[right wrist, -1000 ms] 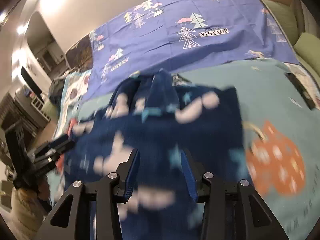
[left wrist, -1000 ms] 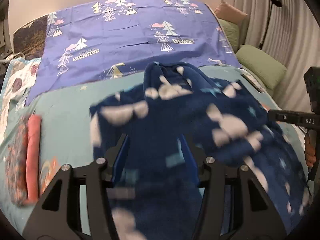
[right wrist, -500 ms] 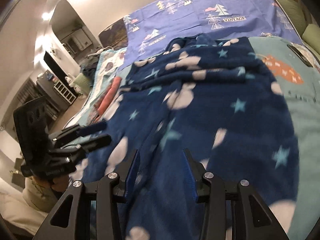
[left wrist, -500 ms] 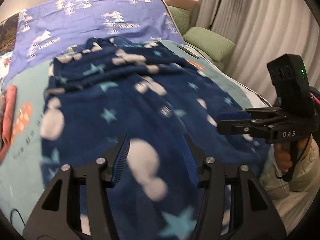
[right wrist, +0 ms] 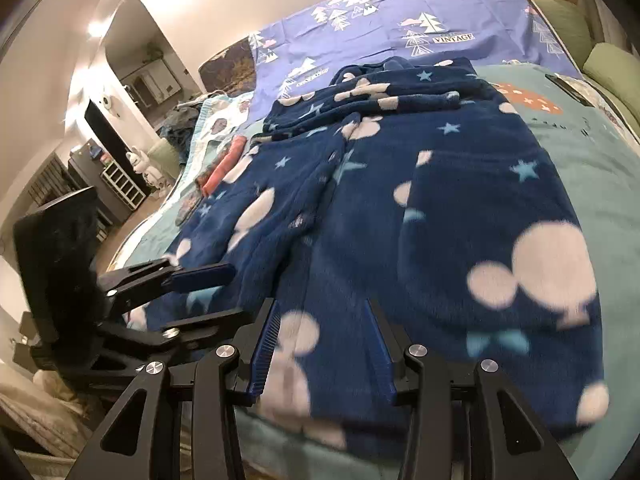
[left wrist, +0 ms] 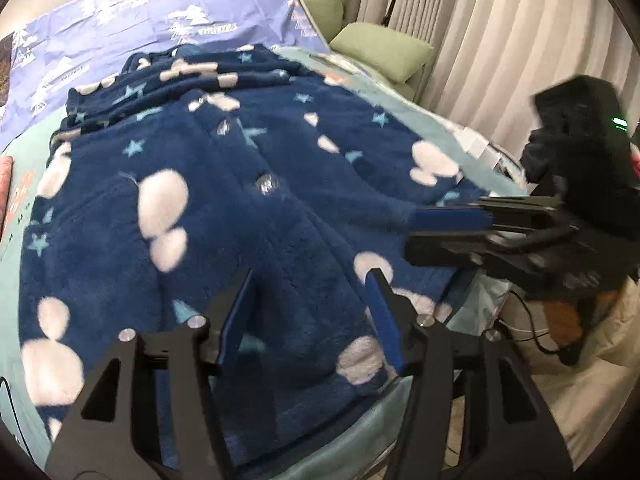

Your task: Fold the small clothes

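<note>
A small navy fleece jacket (left wrist: 248, 184) with white blobs and pale stars lies spread flat on the teal bed cover, buttoned front up, hem toward me. It also shows in the right wrist view (right wrist: 420, 200). My left gripper (left wrist: 310, 284) is open, its fingers standing just above the hem with nothing between them. My right gripper (right wrist: 322, 312) is open over the hem too, empty. Each gripper shows in the other's view: the right one (left wrist: 448, 224) at the garment's right edge, the left one (right wrist: 200, 276) at its left edge.
A purple sheet (right wrist: 400, 20) with tree prints covers the far bed. Green pillows (left wrist: 380, 46) and a curtain (left wrist: 500, 40) stand on the right. Folded red and patterned clothes (right wrist: 228, 160) lie left of the jacket. The bed edge (right wrist: 280, 432) runs just below the hem.
The jacket was held up in the air and has been laid flat on the bed. Both grippers have let go of it and drawn back toward its hem.
</note>
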A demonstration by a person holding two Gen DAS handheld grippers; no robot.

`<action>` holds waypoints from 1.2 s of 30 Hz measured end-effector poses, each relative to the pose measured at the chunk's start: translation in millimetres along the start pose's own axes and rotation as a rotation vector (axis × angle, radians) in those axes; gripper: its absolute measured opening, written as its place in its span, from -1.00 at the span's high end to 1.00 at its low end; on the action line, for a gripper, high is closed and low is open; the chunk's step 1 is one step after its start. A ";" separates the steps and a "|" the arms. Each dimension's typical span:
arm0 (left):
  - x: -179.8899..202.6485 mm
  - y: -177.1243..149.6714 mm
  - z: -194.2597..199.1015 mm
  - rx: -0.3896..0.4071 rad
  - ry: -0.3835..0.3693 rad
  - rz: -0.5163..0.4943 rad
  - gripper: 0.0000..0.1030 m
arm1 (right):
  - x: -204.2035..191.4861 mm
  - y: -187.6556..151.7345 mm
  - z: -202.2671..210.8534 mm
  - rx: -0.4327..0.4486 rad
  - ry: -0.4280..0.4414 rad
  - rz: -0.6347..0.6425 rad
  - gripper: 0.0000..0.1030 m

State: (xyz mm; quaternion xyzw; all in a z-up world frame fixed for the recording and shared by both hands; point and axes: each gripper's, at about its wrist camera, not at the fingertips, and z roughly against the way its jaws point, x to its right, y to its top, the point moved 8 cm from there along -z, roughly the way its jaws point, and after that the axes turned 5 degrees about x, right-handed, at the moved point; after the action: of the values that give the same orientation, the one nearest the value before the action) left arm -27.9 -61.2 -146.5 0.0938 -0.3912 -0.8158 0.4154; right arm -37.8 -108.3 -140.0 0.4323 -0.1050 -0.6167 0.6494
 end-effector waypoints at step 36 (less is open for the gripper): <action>-4.9 2.3 46.7 0.094 -0.112 0.148 0.70 | -36.9 -37.4 -20.9 0.050 -0.162 0.321 0.67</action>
State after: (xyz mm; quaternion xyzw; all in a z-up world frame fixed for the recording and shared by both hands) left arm -45.7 -32.2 -114.2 0.0384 -0.4576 -0.7676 0.4470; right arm -58.4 -61.3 -163.9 0.3750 -0.2396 -0.5352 0.7180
